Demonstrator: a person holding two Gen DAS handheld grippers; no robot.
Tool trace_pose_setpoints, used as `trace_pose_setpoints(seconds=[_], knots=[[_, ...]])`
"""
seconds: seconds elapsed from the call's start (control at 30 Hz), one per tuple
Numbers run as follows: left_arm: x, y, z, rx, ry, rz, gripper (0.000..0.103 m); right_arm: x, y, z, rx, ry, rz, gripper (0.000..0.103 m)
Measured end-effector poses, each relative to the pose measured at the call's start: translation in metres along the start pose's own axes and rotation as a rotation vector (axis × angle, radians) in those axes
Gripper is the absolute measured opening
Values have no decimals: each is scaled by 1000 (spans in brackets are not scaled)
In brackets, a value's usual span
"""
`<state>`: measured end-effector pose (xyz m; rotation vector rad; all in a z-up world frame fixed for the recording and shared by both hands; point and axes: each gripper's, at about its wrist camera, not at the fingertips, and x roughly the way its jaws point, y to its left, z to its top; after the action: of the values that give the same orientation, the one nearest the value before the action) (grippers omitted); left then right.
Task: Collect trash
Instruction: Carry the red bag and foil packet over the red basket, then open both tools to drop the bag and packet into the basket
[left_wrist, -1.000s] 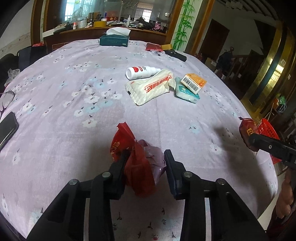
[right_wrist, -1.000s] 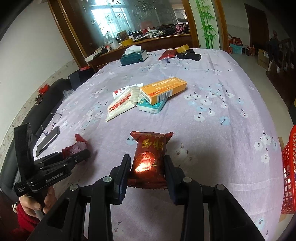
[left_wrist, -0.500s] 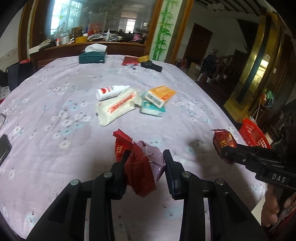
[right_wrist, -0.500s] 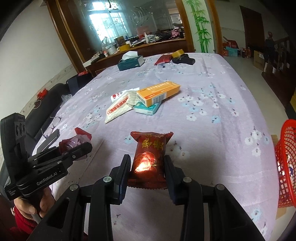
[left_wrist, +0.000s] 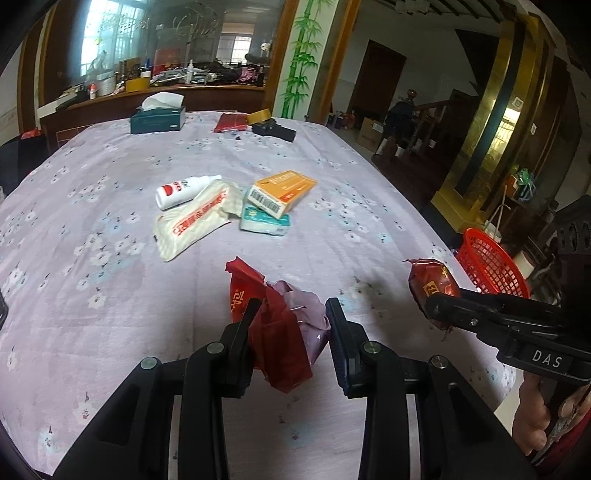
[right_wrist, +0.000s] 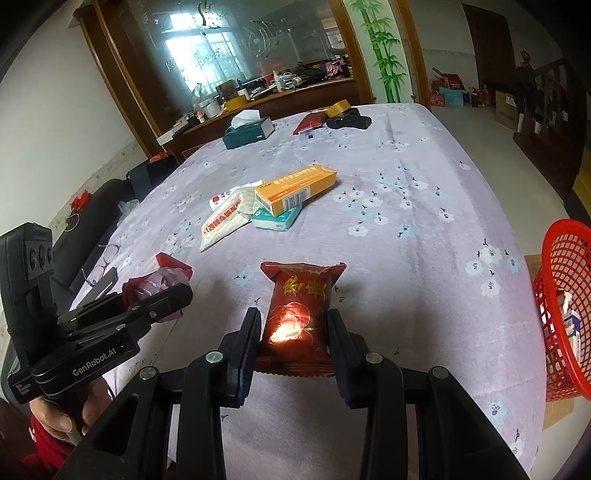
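Left gripper (left_wrist: 291, 319): clenched on crumpled red wrapper (left_wrist: 280, 332), lower centre. Right gripper (right_wrist: 291, 328): grasping red snack packet (right_wrist: 299, 314), lower centre. Red basket (right_wrist: 565, 306): right edge, beside the bench (right_wrist: 424, 229).

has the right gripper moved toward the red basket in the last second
Yes. The right gripper, shut on the red snack packet, has moved rightward: the red basket shows larger.

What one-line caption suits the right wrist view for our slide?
Right gripper clamps a red snack packet above the floral tablecloth, red basket waiting at right.
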<state>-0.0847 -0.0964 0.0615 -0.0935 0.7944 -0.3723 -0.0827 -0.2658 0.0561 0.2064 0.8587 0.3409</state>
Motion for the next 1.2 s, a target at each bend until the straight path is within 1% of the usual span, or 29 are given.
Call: trace_pose_setpoints(seconds=[0.1,0.2,0.27,0.33,0.4,0.47,0.57,0.63,0.73,0.8,0.87,1.0,1.07,1.1,1.13,1.17,1.2], knots=[[3,-10,6,14,4,-20,33,-6,-7,1,19,-12,1,39],[8,-28,14,44,12,-52,33,-21,-24,2,54,-43,-10,39],[13,-42,19,59,20,-80,33,-31,-36,3,81,-65,-25,39],[22,-59,23,65,41,-126,33,-42,-49,3,110,-88,-41,39],[34,-84,26,88,70,-173,33,-57,-66,2,144,-114,-61,39],[44,-113,30,135,81,-210,33,-71,-83,1,178,-143,-88,39],[54,-151,37,173,100,-269,33,-97,-119,0,254,-190,-135,39],[62,-182,45,188,118,-335,33,-117,-146,-4,310,-225,-175,39],[76,-220,53,214,131,-382,33,-141,-182,-9,396,-265,-219,39],[89,-241,57,225,156,-415,34,-154,-204,-11,444,-287,-253,39],[102,-260,60,230,177,-439,34,-162,-222,-13,473,-293,-284,40],[134,-295,62,236,230,-481,34,-161,-251,-13,515,-275,-306,41],[145,-306,62,240,231,-471,42,-158,-258,-13,526,-273,-322,41],[147,-308,62,246,229,-467,55,-159,-263,-13,534,-276,-319,43],[148,-309,62,248,223,-459,61,-159,-266,-13,543,-278,-312,52],[147,-308,62,246,212,-453,61,-162,-269,-13,557,-289,-313,54],[145,-306,61,246,209,-459,61,-165,-270,-14,561,-301,-323,54]])
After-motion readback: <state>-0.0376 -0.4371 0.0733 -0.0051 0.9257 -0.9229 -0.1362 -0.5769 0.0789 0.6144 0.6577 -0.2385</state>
